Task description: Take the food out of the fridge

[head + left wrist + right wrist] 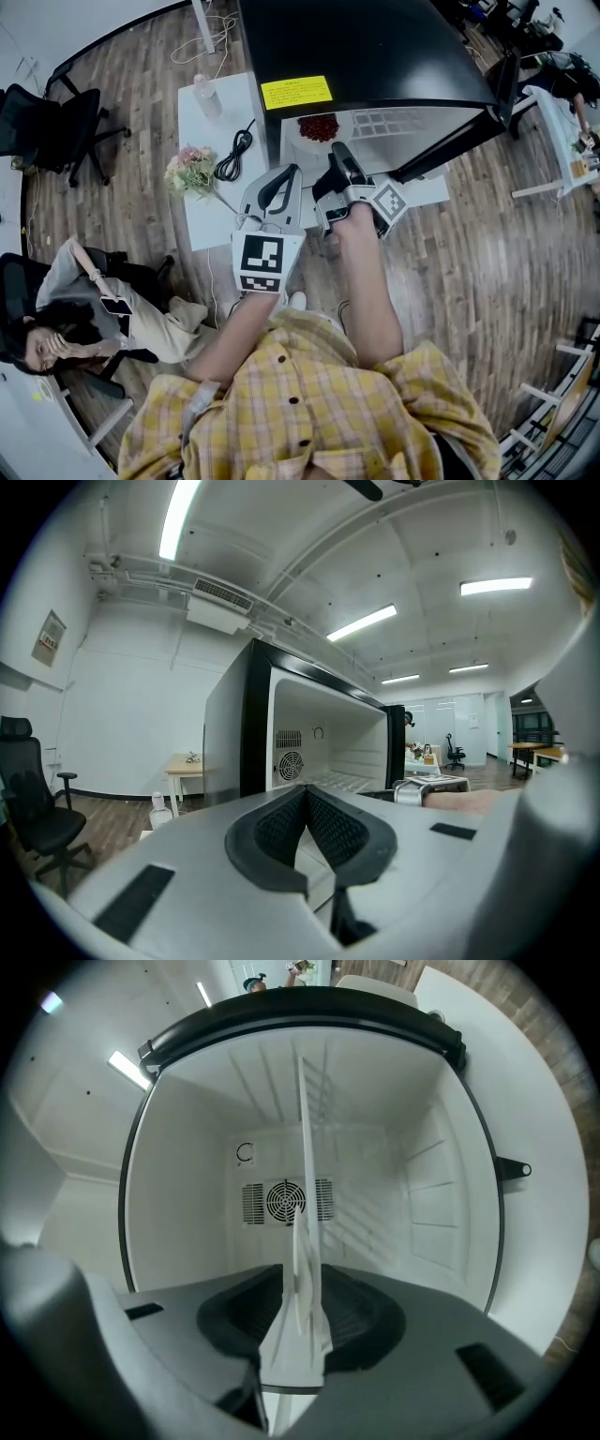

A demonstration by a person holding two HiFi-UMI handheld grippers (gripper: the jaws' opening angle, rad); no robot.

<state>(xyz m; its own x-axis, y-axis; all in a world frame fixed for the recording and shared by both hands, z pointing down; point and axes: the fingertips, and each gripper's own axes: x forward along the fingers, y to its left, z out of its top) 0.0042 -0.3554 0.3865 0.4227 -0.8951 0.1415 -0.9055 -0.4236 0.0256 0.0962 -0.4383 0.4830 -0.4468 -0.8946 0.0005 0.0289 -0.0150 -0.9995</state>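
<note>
The black fridge stands open, and on its white floor sits a white plate with red food. My right gripper reaches into the opening, right at the plate. In the right gripper view, rolled on its side, the right gripper stands open with the plate's thin white rim edge-on between its dark pads. The back wall's fan grille lies straight ahead. My left gripper hangs outside the fridge, left of the right one. In its own view the left gripper is shut on nothing.
The fridge door swings out to the right. A white table left of the fridge carries a bottle, a bunch of flowers and a black cable. A person sits at far left near an office chair.
</note>
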